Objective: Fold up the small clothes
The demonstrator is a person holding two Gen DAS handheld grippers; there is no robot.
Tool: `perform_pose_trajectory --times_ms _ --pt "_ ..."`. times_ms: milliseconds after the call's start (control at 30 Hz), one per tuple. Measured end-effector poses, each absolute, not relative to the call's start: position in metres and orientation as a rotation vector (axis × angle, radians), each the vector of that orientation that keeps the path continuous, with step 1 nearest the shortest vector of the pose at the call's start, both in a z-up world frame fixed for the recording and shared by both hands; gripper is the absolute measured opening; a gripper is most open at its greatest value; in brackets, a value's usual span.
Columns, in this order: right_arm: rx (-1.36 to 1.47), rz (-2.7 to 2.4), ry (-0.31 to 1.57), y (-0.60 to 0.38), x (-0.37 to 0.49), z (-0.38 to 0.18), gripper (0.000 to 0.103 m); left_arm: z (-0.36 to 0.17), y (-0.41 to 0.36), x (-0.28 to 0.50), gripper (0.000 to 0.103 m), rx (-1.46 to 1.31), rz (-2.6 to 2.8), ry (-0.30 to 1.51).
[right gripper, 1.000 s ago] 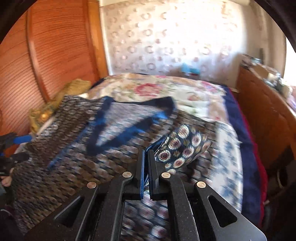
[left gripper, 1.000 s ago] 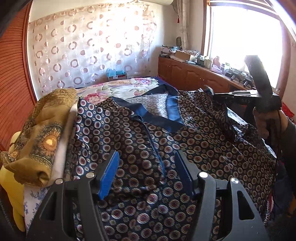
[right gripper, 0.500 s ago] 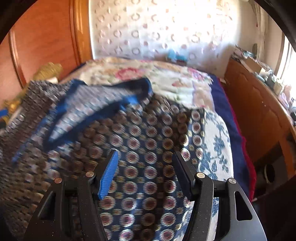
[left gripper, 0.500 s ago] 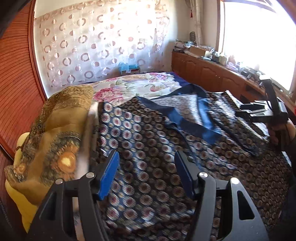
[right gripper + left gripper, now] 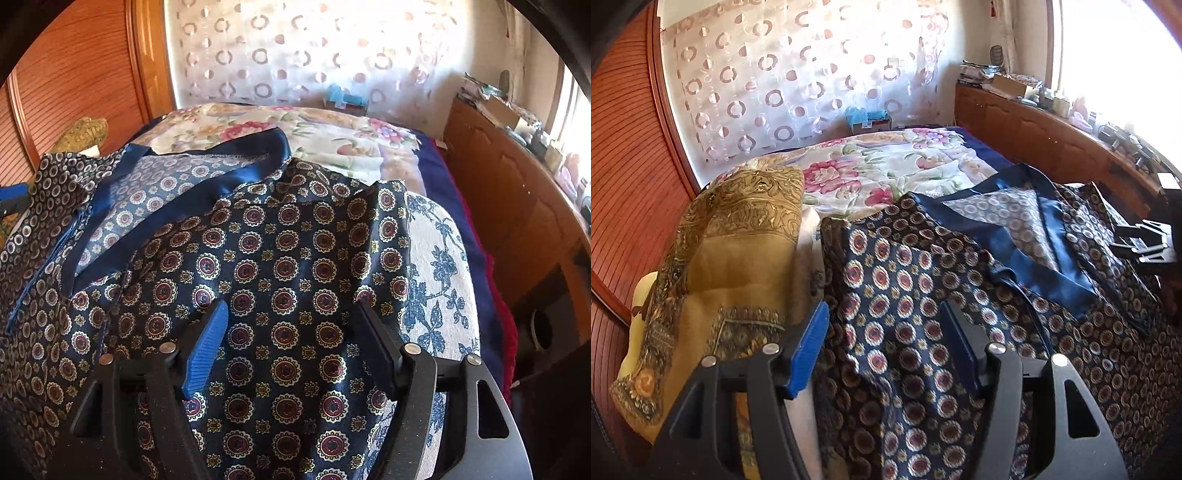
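right gripper [image 5: 291, 347], shut on a fold of the patterned navy shirt [image 5: 280, 266] 1 s ago, is now wide open w/ nothing held; left gripper [image 5: 882, 347] also wide. shirt lies spread on bed, centre frame; right side seems folded in, left side next.

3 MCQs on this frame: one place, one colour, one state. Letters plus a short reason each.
1. In the left wrist view, the mustard scarf lies where relative to the patterned navy garment?
A. left of it
B. on top of it
C. right of it

2. The garment's collar band is:
A. red
B. plain blue
C. yellow

3. The right gripper is:
A. shut on the garment
B. open over the garment
C. shut on the scarf

Key: A, the scarf is piled along the garment's left edge; B, a plain satin-blue strip; B, the fingers stand apart with cloth showing between them.
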State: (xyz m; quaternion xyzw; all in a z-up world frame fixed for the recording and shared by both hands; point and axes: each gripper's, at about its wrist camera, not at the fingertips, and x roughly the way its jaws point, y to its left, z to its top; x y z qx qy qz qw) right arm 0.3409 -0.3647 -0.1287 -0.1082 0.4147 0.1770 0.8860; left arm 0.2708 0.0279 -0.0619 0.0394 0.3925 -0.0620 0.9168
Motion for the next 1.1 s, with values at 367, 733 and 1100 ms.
perform_pose_trajectory --times_ms 367,733,1100 --pt "-0.236 0.370 0.858 -0.363 0.340 -0.130 0.079 -0.072 0.032 0.296 0.062 0.056 -0.120 0.843" --pt "-0.250 0.375 0.850 -0.359 0.338 -0.132 0.080 -0.071 0.039 0.317 0.061 -0.014 -0.143 0.830" --pt "-0.243 0.385 0.853 -0.359 0.337 -0.134 0.081 -0.061 0.042 0.315 0.001 0.047 -0.114 0.775"
